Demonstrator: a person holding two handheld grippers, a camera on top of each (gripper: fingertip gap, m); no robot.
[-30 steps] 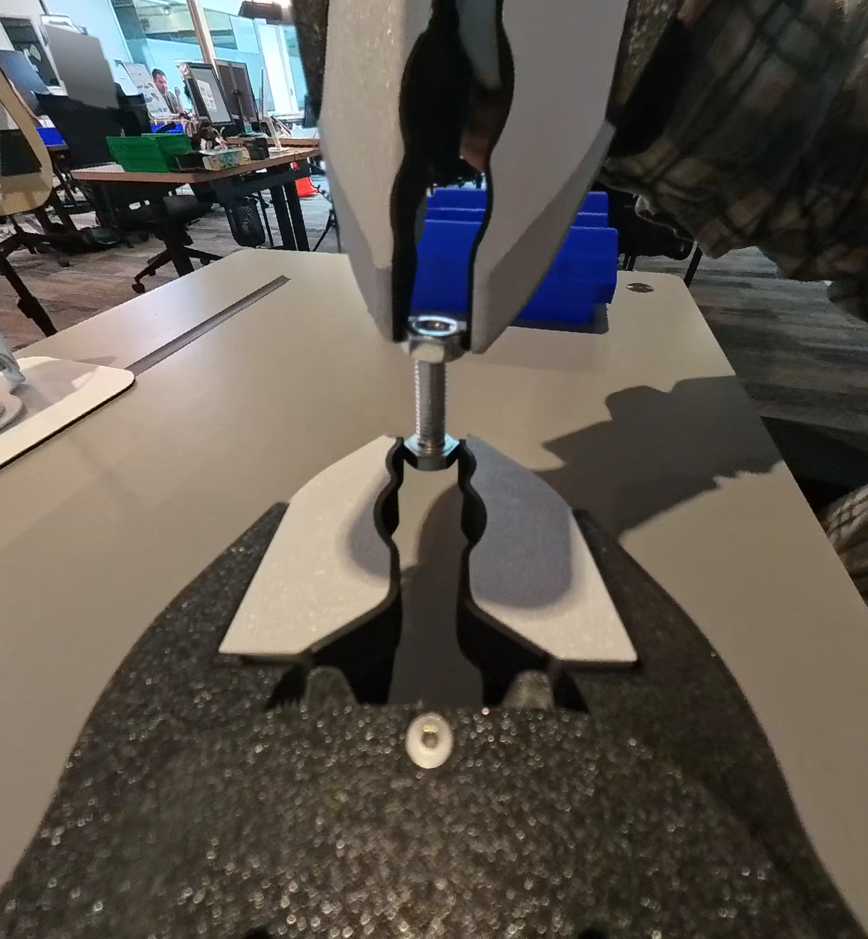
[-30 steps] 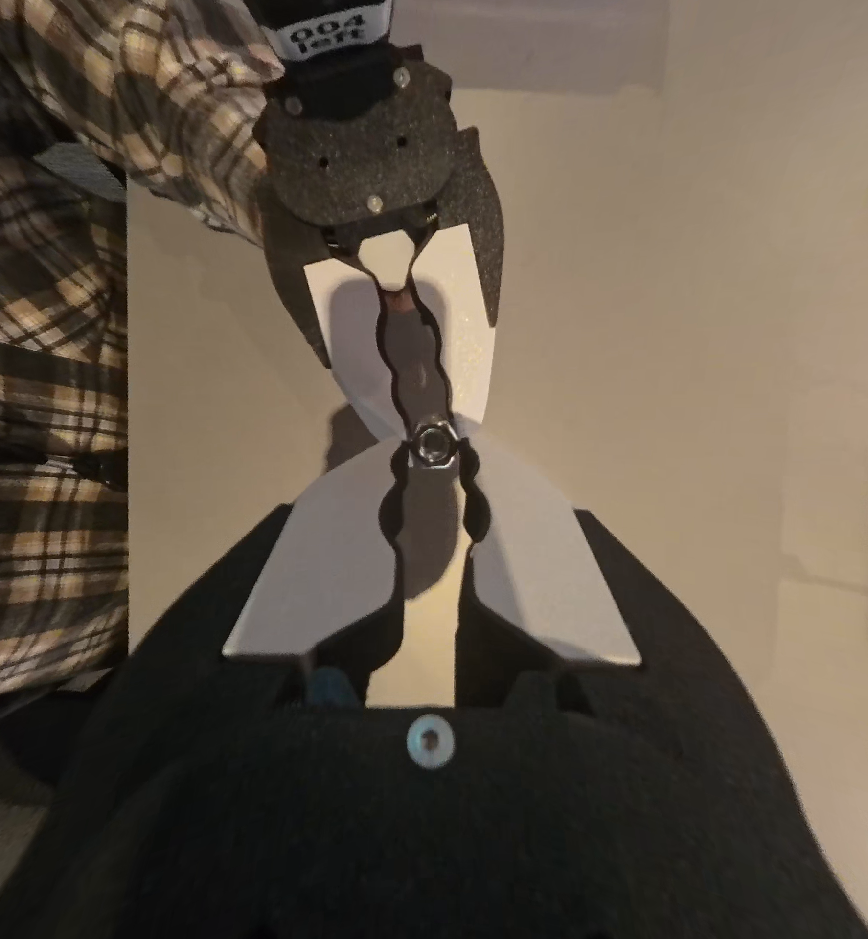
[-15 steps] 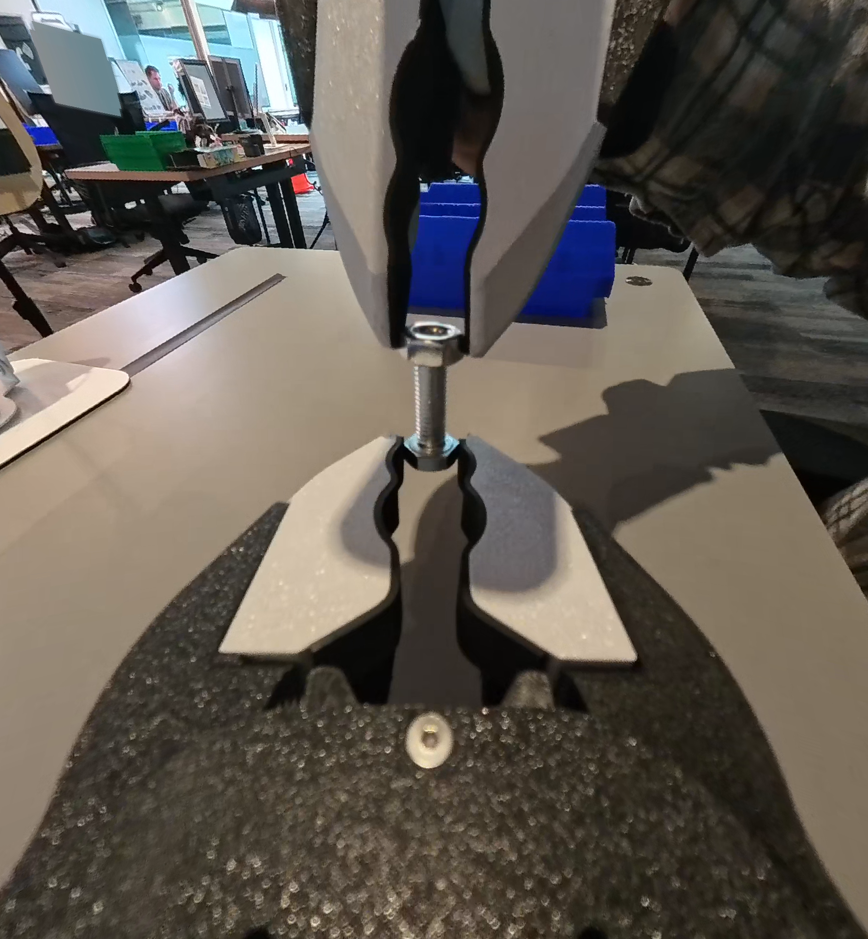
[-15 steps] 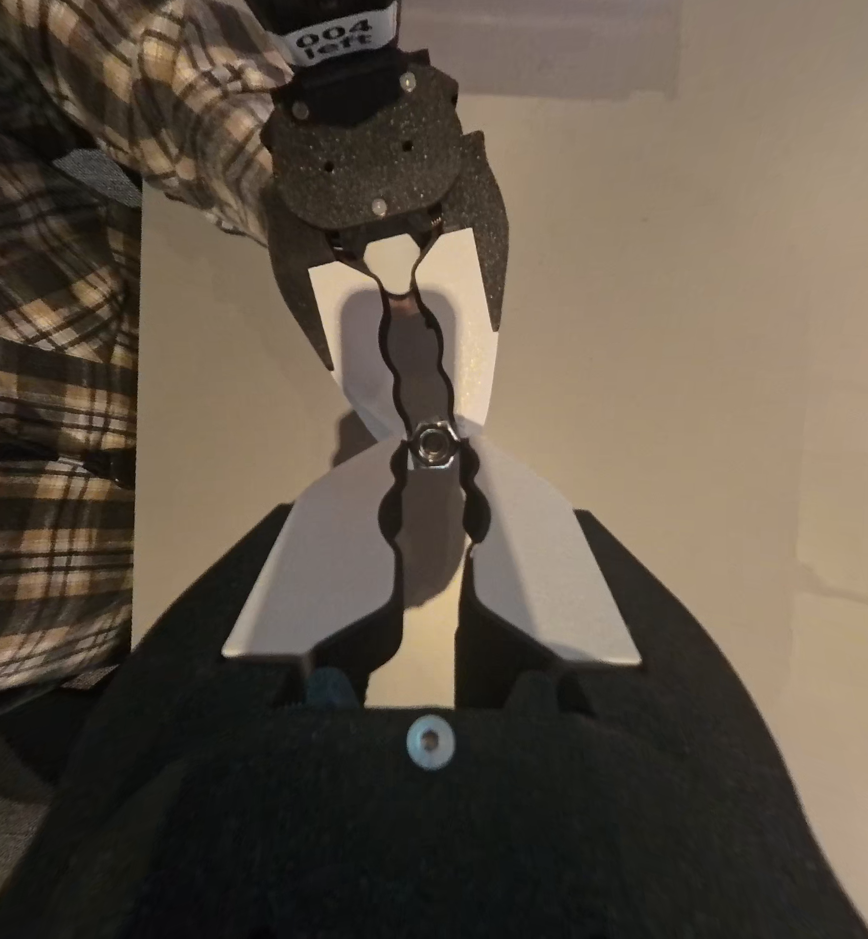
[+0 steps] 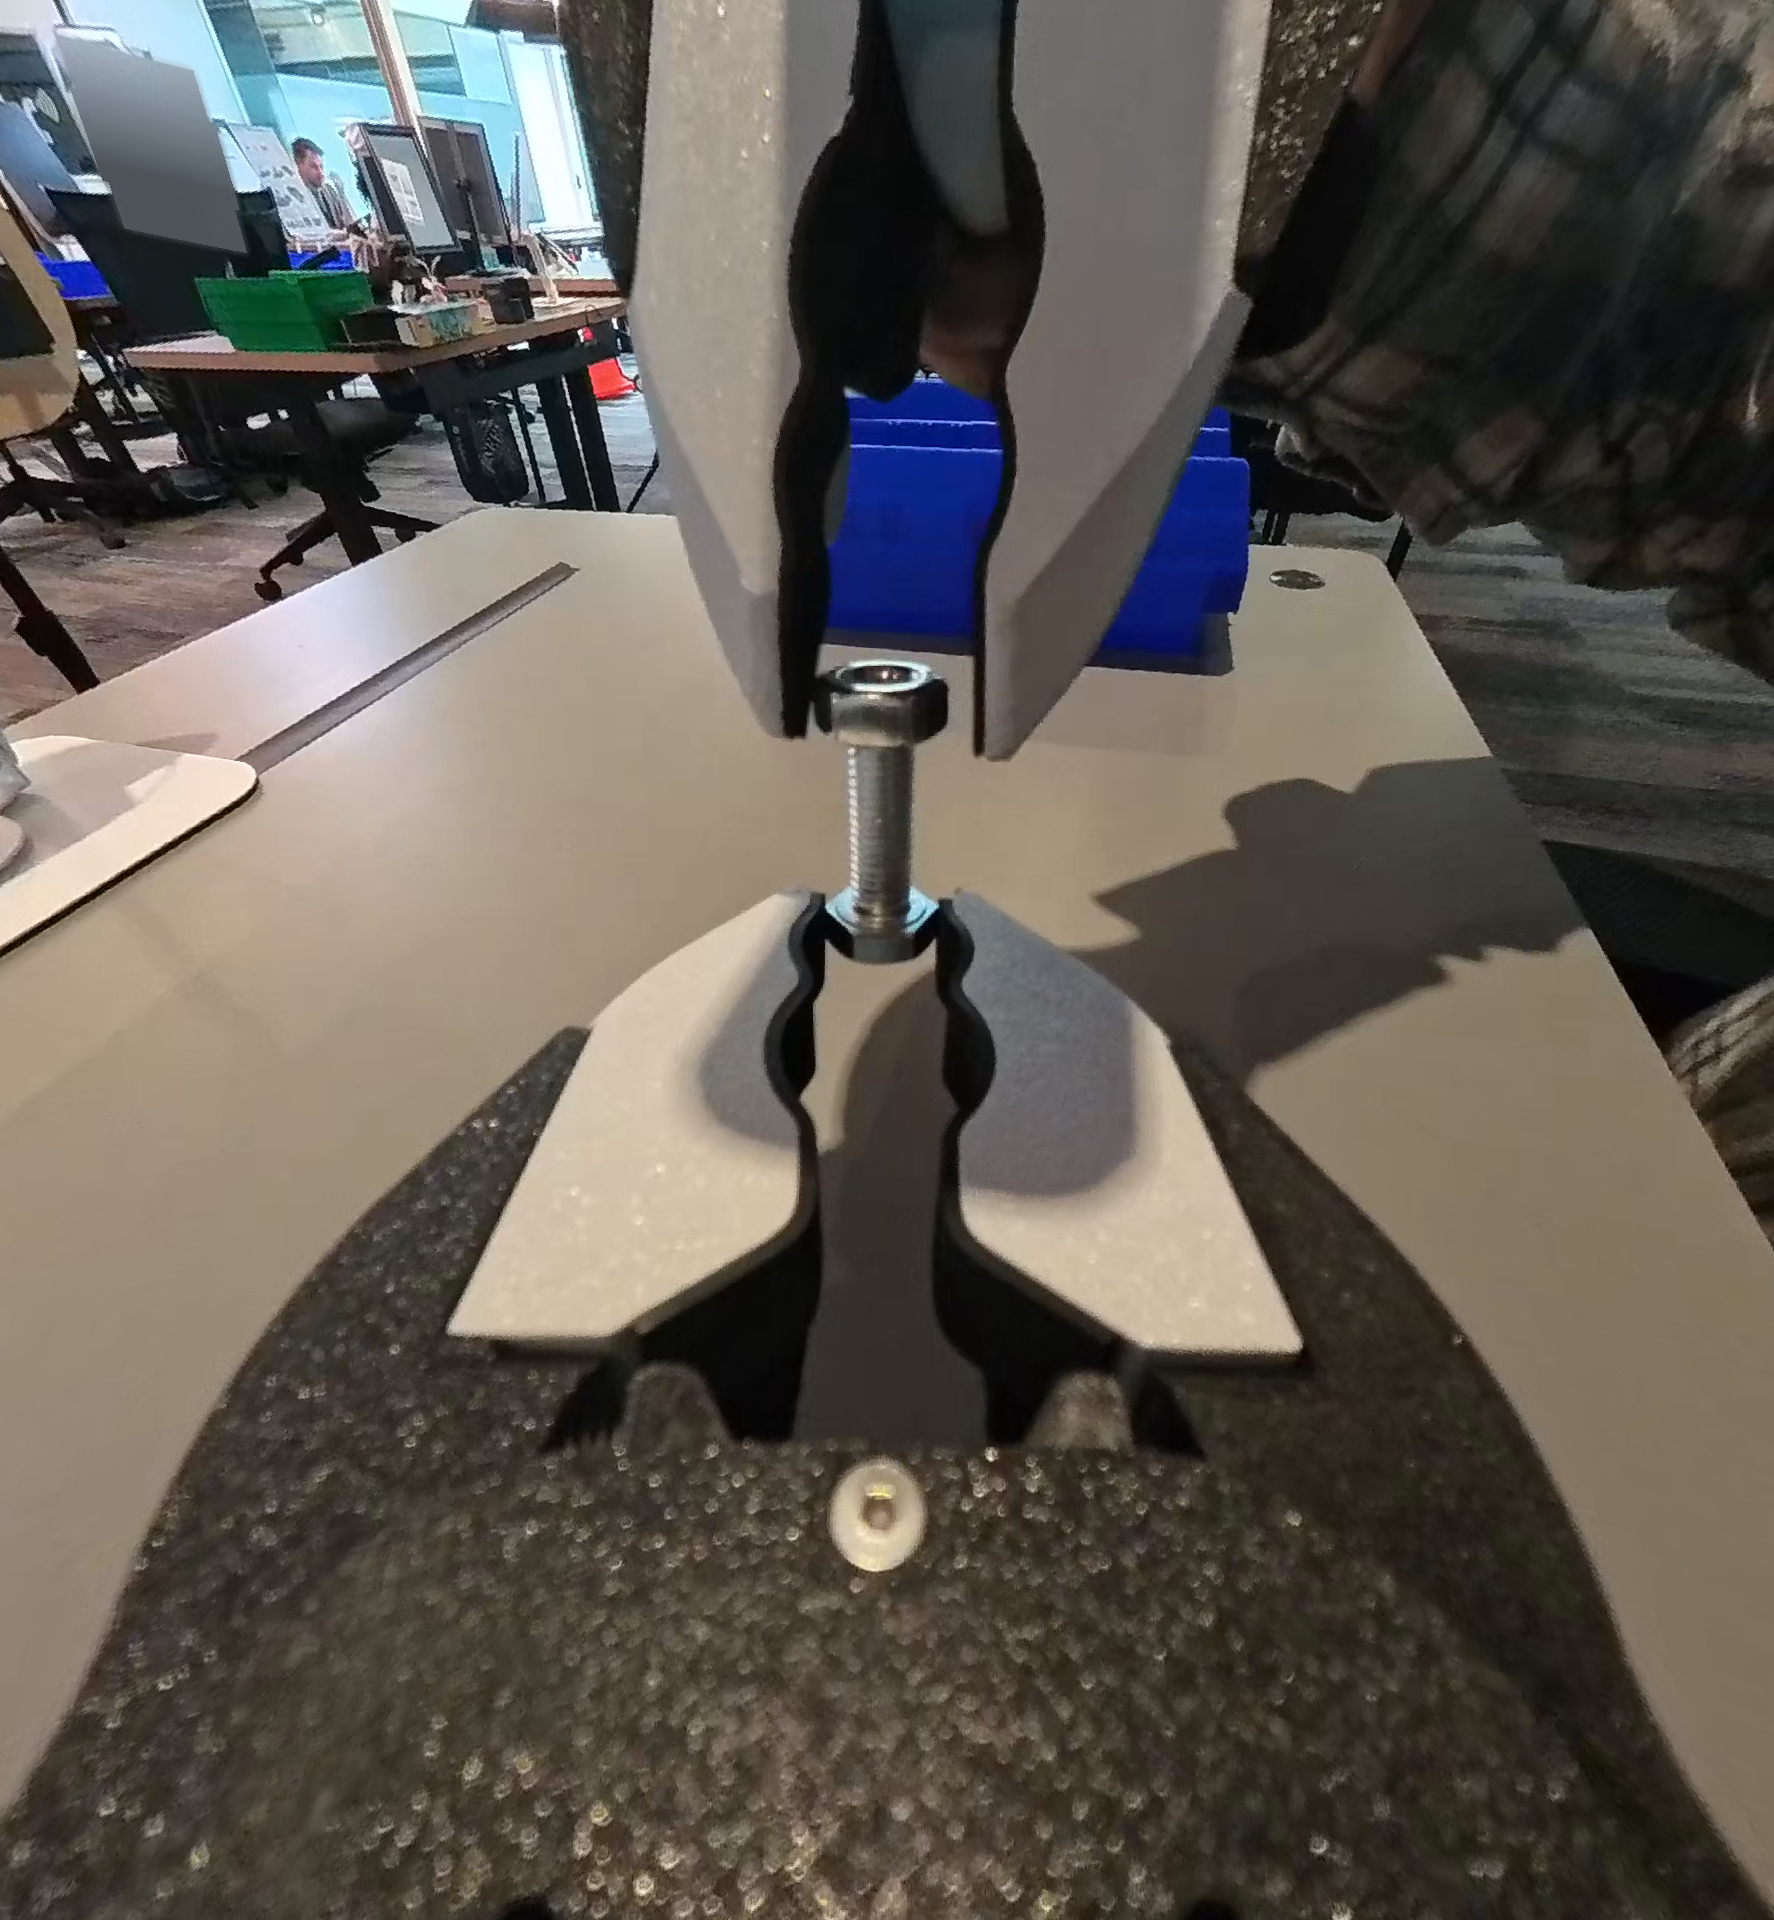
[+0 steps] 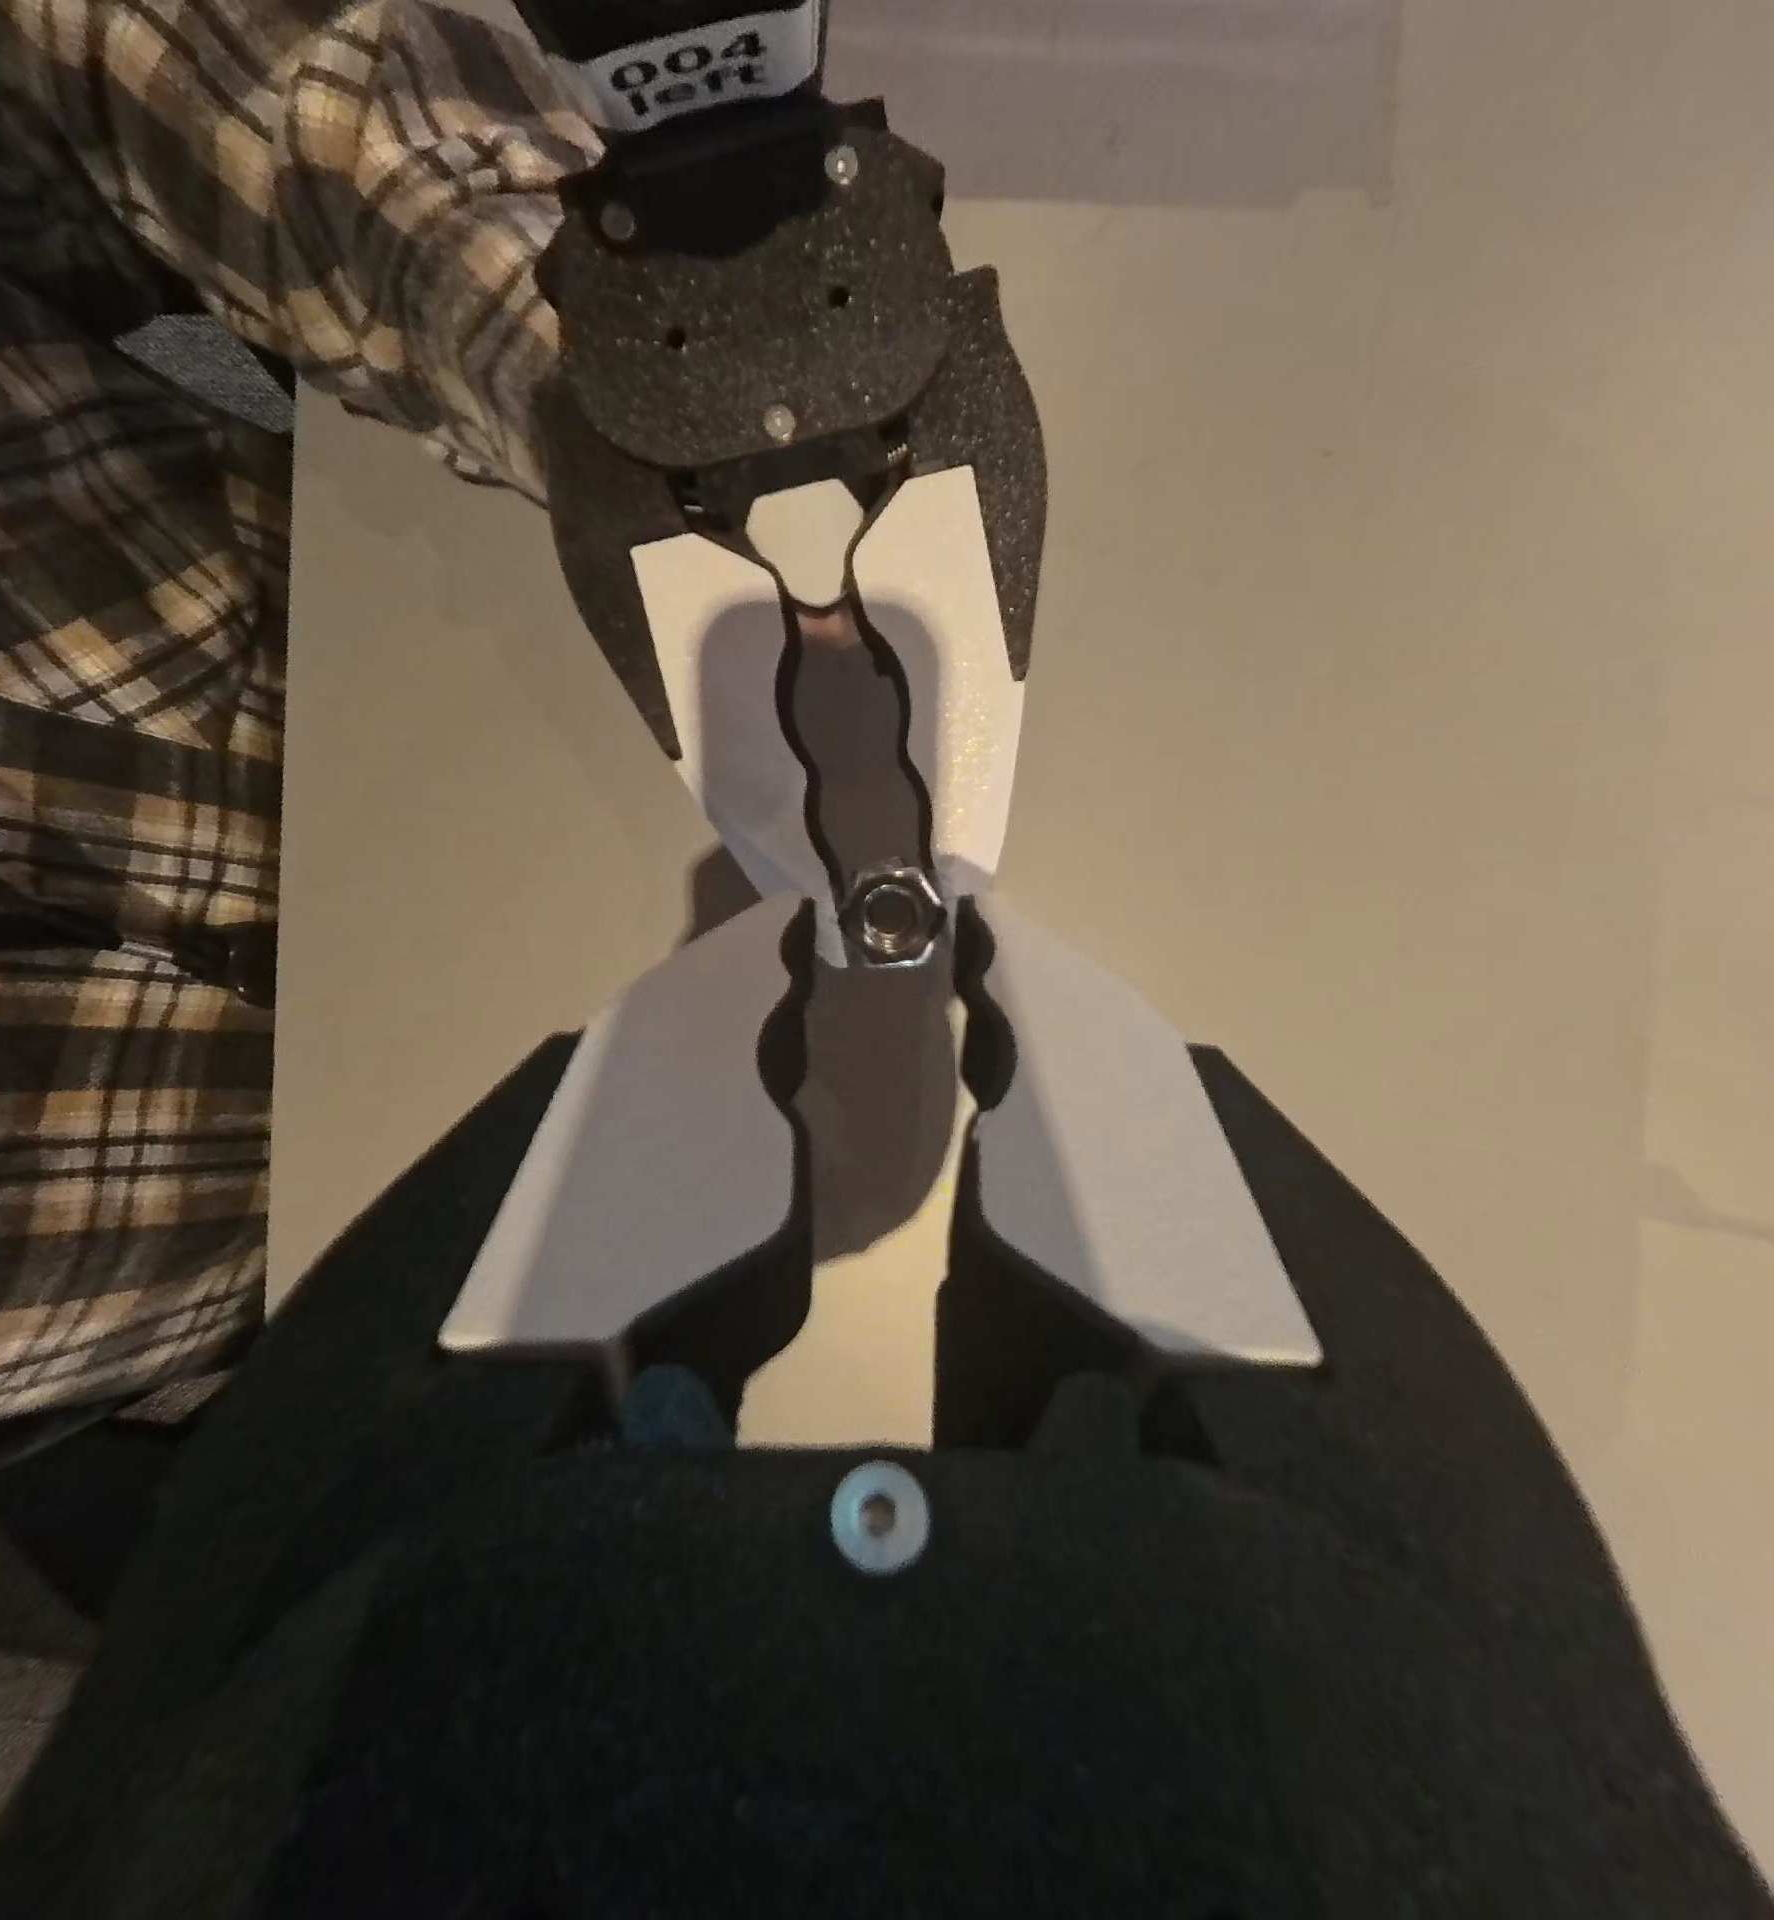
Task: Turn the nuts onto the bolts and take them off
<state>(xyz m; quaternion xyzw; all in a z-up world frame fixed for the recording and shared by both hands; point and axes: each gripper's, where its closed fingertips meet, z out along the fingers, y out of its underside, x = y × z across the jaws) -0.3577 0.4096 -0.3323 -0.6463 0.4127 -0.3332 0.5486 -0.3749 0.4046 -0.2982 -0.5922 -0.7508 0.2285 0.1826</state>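
A silver bolt (image 5: 875, 821) stands upright above the grey table (image 5: 395, 935). My left gripper (image 5: 878, 920) is shut on its hex head at the bottom. A silver nut (image 5: 881, 696) sits at the top of the thread. My right gripper (image 5: 881, 727) comes down from above with its fingers on either side of the nut; a small gap shows on both sides, so it is slightly open. In the right wrist view I look straight down on the nut (image 6: 888, 920) between my right gripper's (image 6: 888, 914) tips, with the left gripper (image 6: 862, 883) below it.
Blue bins (image 5: 1101, 540) stand at the table's far edge behind the bolt. A white base plate (image 5: 83, 821) lies at the left, next to a slot (image 5: 415, 665) in the table. A plaid sleeve (image 5: 1589, 312) fills the upper right. The table's right edge is close. Less than 4 cm separates the two grippers' tips.
My right gripper's fingers have parted a little from the nut, which they gripped before. The bolt and my left gripper have stayed in place.
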